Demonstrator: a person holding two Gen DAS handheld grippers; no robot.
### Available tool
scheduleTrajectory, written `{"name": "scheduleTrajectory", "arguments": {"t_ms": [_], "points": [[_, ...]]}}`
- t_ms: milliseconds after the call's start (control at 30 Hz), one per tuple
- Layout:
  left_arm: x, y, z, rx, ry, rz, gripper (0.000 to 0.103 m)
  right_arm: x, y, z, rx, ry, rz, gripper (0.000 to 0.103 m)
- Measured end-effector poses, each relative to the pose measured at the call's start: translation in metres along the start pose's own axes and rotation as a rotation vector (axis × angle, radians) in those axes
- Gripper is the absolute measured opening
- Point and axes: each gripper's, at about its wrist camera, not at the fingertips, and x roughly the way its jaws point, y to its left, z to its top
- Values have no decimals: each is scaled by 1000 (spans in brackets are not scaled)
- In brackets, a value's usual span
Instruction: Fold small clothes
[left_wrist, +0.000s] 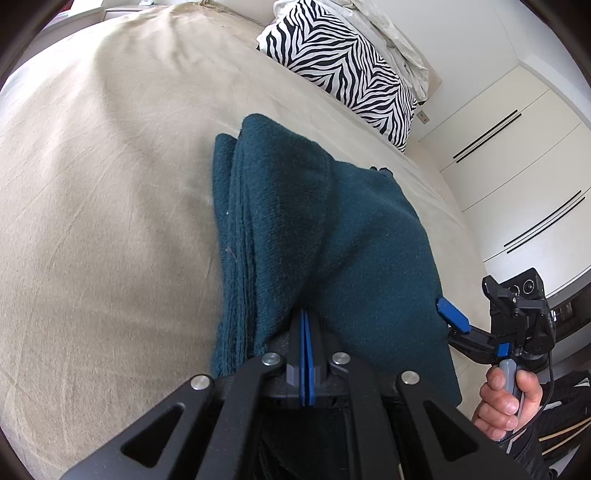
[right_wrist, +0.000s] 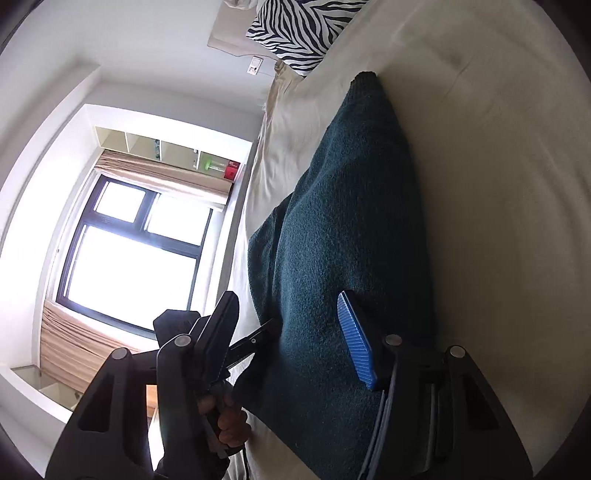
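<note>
**Fold in progress: teal garment lifted at 1 edge**

At frame centre on the bed (left_wrist: 92, 177), the teal garment (left_wrist: 351, 236) is pinched by the fully closed left tongs (left_wrist: 306, 325). The right tongs (right_wrist: 288, 343) are spread wide around its lower edge, gripping nothing. Next, the lifted layer should probably be carried across and laid flat.

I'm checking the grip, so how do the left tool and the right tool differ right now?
The left tool is shut, pads pressed together on a raised fold of the teal cloth. The right tool is open, its pads spread apart with the cloth between them. Both have black frames with blue pads and are hand-held over the bed.
</note>
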Motion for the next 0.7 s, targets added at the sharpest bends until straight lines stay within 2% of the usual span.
{"name": "scheduleTrajectory", "arguments": {"t_ms": [67,133,200,233,300,333,400,467,533,567,600,667,700], "points": [[0,1,1,-11,5,-4,7,-13,13,-4,6,-26,-14,57],[-1,2,1,-20,1,-7,7,-30,32,-19,-44,-48,46,57],[-1,3,0,-31,-6,-14,7,-32,43,-33,-70,-20,68,58],[-1,4,0,-39,-9,-19,7,-29,41,-43,-74,11,43,60],[-2,4,-2,-47,-9,-21,6,-16,18,-61,-60,98,-88,59],[-3,4,-3,-46,-12,-17,6,-10,3,-67,-35,128,-107,56],[-7,1,-4,-43,-12,-13,6,-27,-12,-77,-13,81,-42,56],[-14,-2,-4,-41,-19,-2,6,-39,-7,-78,35,52,-47,58],[-27,-9,-8,-36,-40,14,13,-53,4,-82,-1,6,-54,60],[-36,-16,-10,-18,-59,26,26,-60,11,-84,-21,-4,-49,60],[-46,-23,-13,7,-84,45,33,-58,14,-78,-35,-9,-45,60],[-65,-35,-17,57,-136,115,59,-69,17,-80,-54,-20,-62,60],[-72,-39,-17,72,-159,144,65,-73,18,-80,-64,-25,-77,60]]}}
